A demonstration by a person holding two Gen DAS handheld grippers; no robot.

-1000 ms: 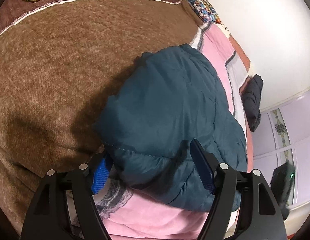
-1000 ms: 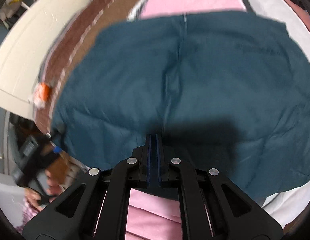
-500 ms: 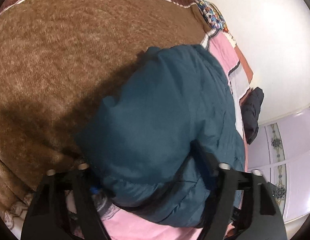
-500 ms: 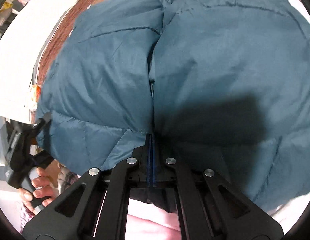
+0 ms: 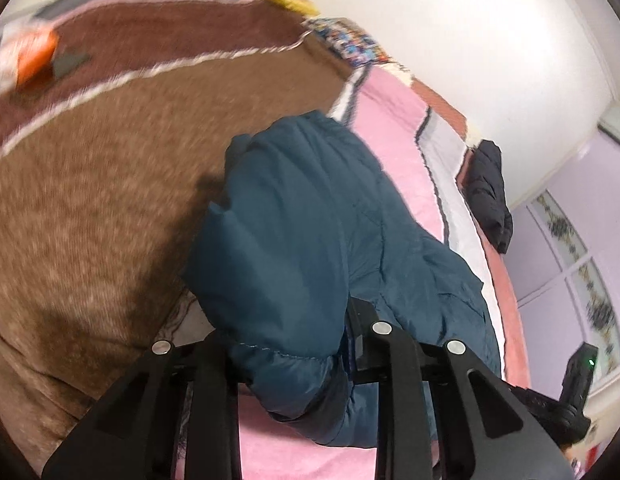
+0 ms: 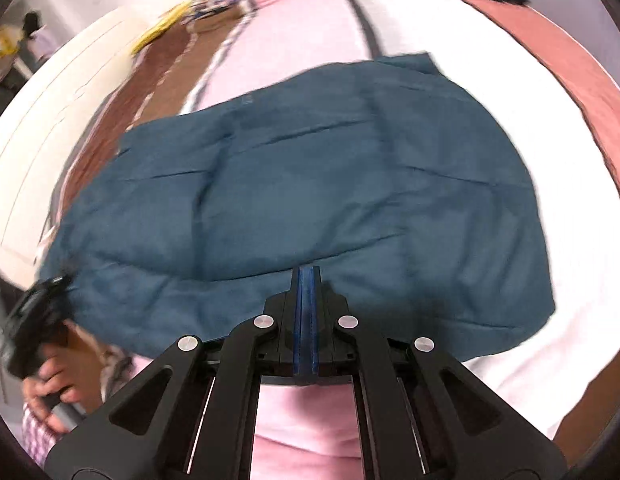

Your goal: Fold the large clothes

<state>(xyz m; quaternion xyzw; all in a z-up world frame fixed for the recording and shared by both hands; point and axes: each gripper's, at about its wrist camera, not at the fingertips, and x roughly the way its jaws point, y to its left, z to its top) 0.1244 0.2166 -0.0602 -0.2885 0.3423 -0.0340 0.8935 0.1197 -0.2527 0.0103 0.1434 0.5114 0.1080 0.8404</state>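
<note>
A teal padded jacket lies on a bed, partly on a pink blanket. My left gripper has its jaws closing on the jacket's near left corner. The puffy cloth bulges up between the fingers and is lifted off the bed. In the right wrist view the jacket spreads wide ahead. My right gripper is shut, blue pads together, tips at a crease near the jacket's front edge. Whether cloth is pinched there I cannot tell.
A brown fuzzy blanket covers the bed's left part, with an orange-and-white packet at its far end. A black garment lies by the white wall. A hand holds the left gripper's handle.
The left jaws went from wide open around the jacket's corner to closed in on it, and the corner rose. The right gripper stayed shut and swept sideways; the jacket now looks flatter and farther off.
</note>
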